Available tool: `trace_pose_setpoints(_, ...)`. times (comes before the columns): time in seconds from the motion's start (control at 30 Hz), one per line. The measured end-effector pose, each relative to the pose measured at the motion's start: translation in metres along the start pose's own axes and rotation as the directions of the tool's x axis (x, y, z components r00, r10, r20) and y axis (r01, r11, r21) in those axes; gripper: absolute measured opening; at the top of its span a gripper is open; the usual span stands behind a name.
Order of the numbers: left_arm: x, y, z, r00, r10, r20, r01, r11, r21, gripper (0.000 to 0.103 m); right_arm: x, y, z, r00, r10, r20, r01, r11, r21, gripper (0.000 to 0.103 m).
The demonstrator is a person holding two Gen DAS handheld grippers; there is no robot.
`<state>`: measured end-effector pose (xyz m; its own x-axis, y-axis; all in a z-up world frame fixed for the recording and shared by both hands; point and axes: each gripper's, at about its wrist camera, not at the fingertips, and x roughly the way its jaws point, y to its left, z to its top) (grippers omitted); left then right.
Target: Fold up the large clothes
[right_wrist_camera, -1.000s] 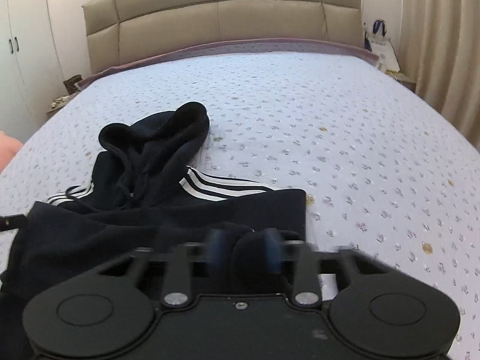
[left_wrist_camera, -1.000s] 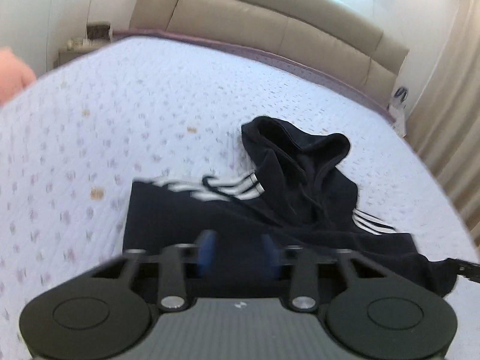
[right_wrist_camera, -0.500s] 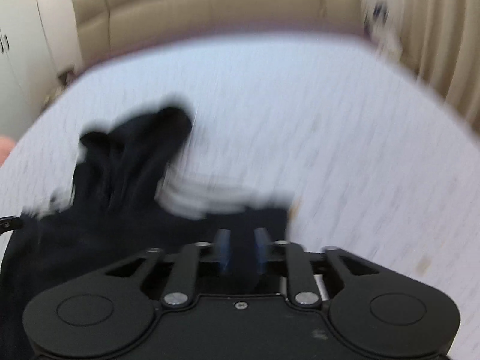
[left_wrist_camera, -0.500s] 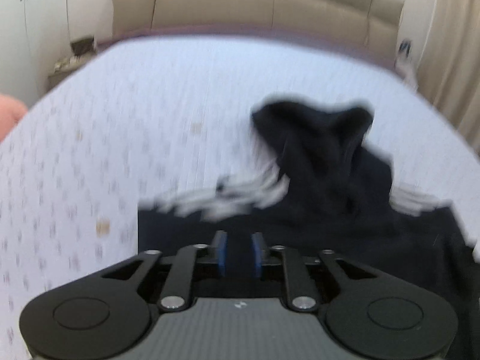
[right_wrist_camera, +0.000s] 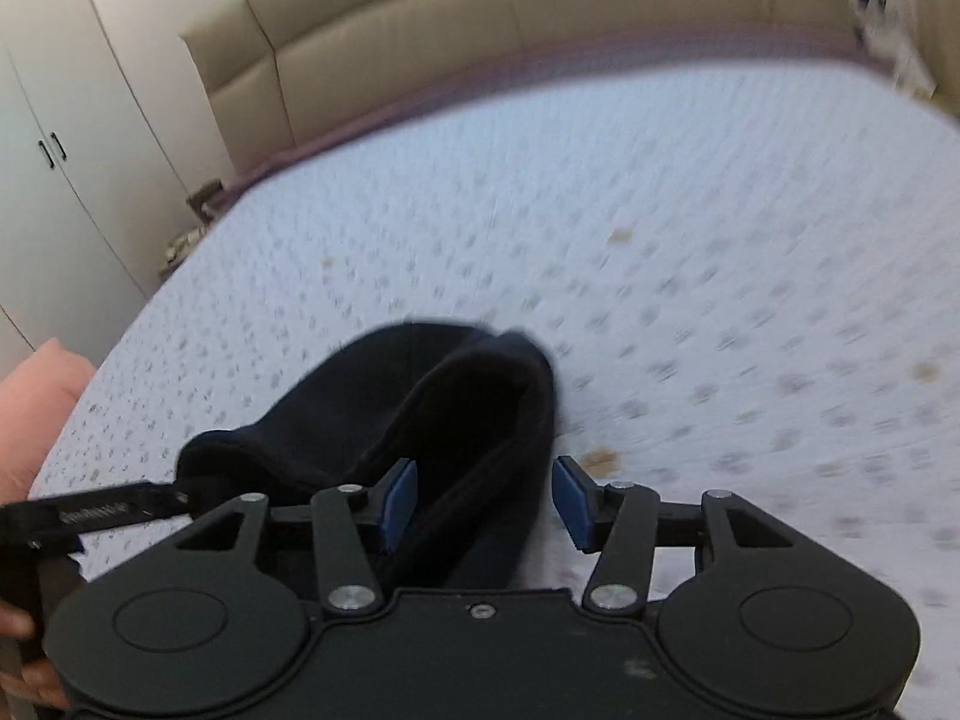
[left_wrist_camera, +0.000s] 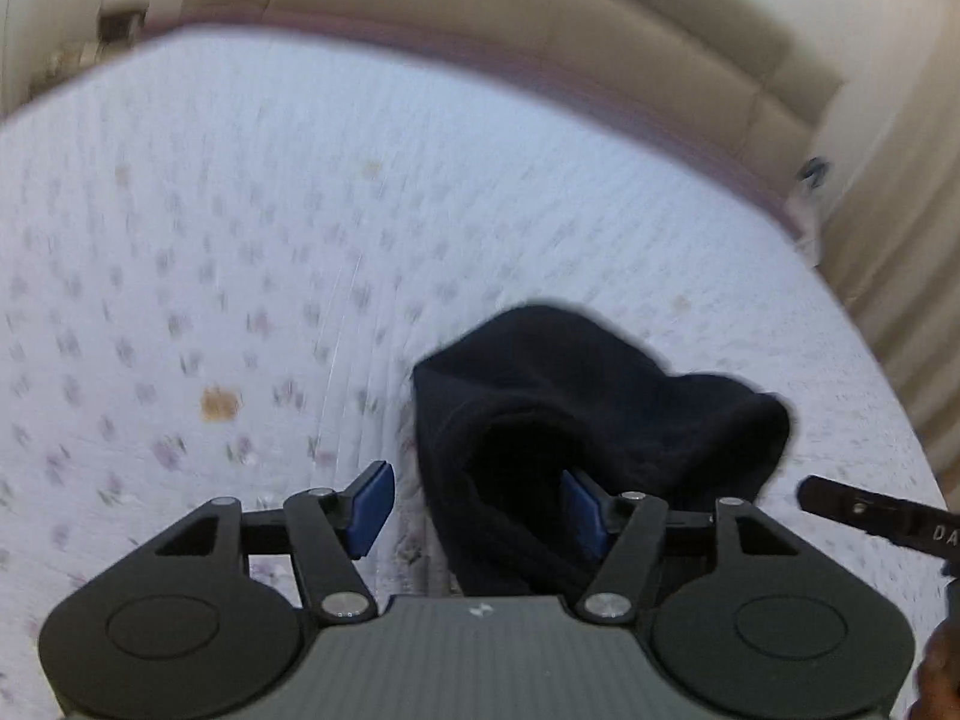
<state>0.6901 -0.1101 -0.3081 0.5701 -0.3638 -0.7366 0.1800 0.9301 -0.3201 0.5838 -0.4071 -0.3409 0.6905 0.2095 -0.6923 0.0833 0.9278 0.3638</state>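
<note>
- Left wrist view: the left gripper (left_wrist_camera: pixel 477 507) stands wide, its blue pads (left_wrist_camera: pixel 372 507) well apart and clamping nothing.
- The black hoodie (left_wrist_camera: pixel 600 420) lies on the bed (left_wrist_camera: pixel 240 240), its hood bunched and open toward the camera, filling the right half of the gap between the jaws and spreading to the right of them.
- The right pad sits against or just over the dark cloth; whether it touches cannot be told. The left pad is over bare sheet.
- The sheet is pale with small flower prints and a few tan spots; the picture is blurred.
- At the far edge runs a beige padded headboard (left_wrist_camera: pixel 540 12); at the right hangs a curtain (left_wrist_camera: pixel 900 228).
- Low at the right edge a black bar of the other gripper (left_wrist_camera: pixel 870 513) pokes in.

- Right wrist view: the right gripper (right_wrist_camera: pixel 486 501) is also wide and grips nothing.
- The hoodie (right_wrist_camera: pixel 390 408) lies near, left of centre, on the bed (right_wrist_camera: pixel 660 210); a rolled edge of the hood runs between the pads (right_wrist_camera: pixel 399 501).
- The left pad is over the cloth, the right pad over bare sheet just beside the hood's edge.
- At the left edge the black bar of the left gripper (right_wrist_camera: pixel 90 513) shows, with a hand (right_wrist_camera: pixel 24 648) below it.
- Far left stands a white wardrobe (right_wrist_camera: pixel 72 138); the headboard (right_wrist_camera: pixel 480 24) lies along the far side.
</note>
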Motion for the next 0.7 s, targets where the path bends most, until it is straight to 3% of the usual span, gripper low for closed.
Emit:
trace_pose_setpoints(0.03, 0.012, 0.003, 0.001, 1.0, 0.006, -0.026, -0.007, 1.0, -0.007, 0.055, 0.01, 0.001, 0.001, 1.0, 0.01, -0.005, -0.01, 1.0, 0.026, 0.062)
trace_pose_setpoints(0.07, 0.021, 0.004, 0.002, 0.998, 0.019, -0.058, -0.019, 1.0, 0.004, 0.037, 0.021, 0.003, 0.002, 1.0, 0.011, -0.014, -0.011, 0.999, 0.036, 0.059)
trace_pose_setpoints(0.1, 0.031, 0.004, 0.004, 0.995, 0.03, -0.094, -0.028, 0.999, 0.026, 0.016, 0.031, 0.006, 0.001, 0.999, -0.016, -0.039, 0.016, 1.0, 0.017, 0.046)
trace_pose_setpoints(0.13, 0.036, 0.002, 0.005, 0.994, 0.046, -0.099, -0.041, 0.998, 0.055, 0.016, 0.041, 0.011, 0.0, 0.996, -0.067, -0.06, 0.065, 0.997, -0.029, 0.009)
trace_pose_setpoints(0.17, 0.034, 0.0, 0.006, 0.996, 0.055, -0.075, -0.049, 0.996, 0.081, 0.01, 0.037, 0.016, -0.001, 0.994, -0.103, -0.047, 0.1, 0.992, -0.078, 0.007)
trace_pose_setpoints(0.27, 0.005, -0.002, 0.009, 0.997, 0.066, 0.036, -0.07, 0.988, 0.136, 0.009, 0.003, 0.022, -0.004, 0.989, -0.094, 0.113, 0.115, 0.974, -0.197, 0.006)
trace_pose_setpoints(0.37, -0.027, 0.023, 0.007, 0.993, -0.04, 0.112, 0.032, 0.997, 0.076, 0.009, -0.041, -0.001, -0.006, 0.984, -0.039, 0.175, 0.066, 0.987, -0.147, 0.006)
trace_pose_setpoints(0.47, -0.018, 0.05, -0.001, 0.999, -0.022, 0.03, 0.02, 0.999, 0.044, 0.009, -0.038, -0.029, -0.02, 0.991, -0.063, 0.115, 0.075, 0.992, -0.1, 0.006)
trace_pose_setpoints(0.57, 0.011, 0.078, -0.02, 0.997, -0.008, -0.074, 0.008, 1.0, 0.001, 0.025, -0.001, -0.057, -0.042, 0.994, -0.094, -0.053, 0.09, 0.994, -0.063, 0.006)
trace_pose_setpoints(0.6, 0.009, 0.087, -0.026, 0.998, -0.056, -0.031, 0.056, 0.998, -0.006, 0.031, 0.0, -0.064, -0.048, 0.995, -0.081, -0.049, 0.079, 0.995, -0.058, 0.005)
trace_pose_setpoints(0.63, 0.004, 0.095, -0.028, 0.996, -0.088, -0.025, 0.087, 0.996, -0.027, 0.035, -0.004, -0.065, -0.049, 0.997, -0.071, -0.037, 0.069, 0.995, -0.066, 0.012)
trace_pose_setpoints(0.67, -0.003, 0.101, -0.028, 0.994, -0.109, -0.031, 0.108, 0.993, -0.049, 0.045, -0.011, -0.065, -0.044, 0.995, -0.083, -0.048, 0.079, 0.994, -0.077, 0.033)
trace_pose_setpoints(0.7, -0.012, 0.107, -0.027, 0.992, -0.12, -0.027, 0.119, 0.992, -0.047, 0.058, -0.021, -0.065, -0.039, 0.995, -0.091, -0.047, 0.087, 0.993, -0.079, 0.046)
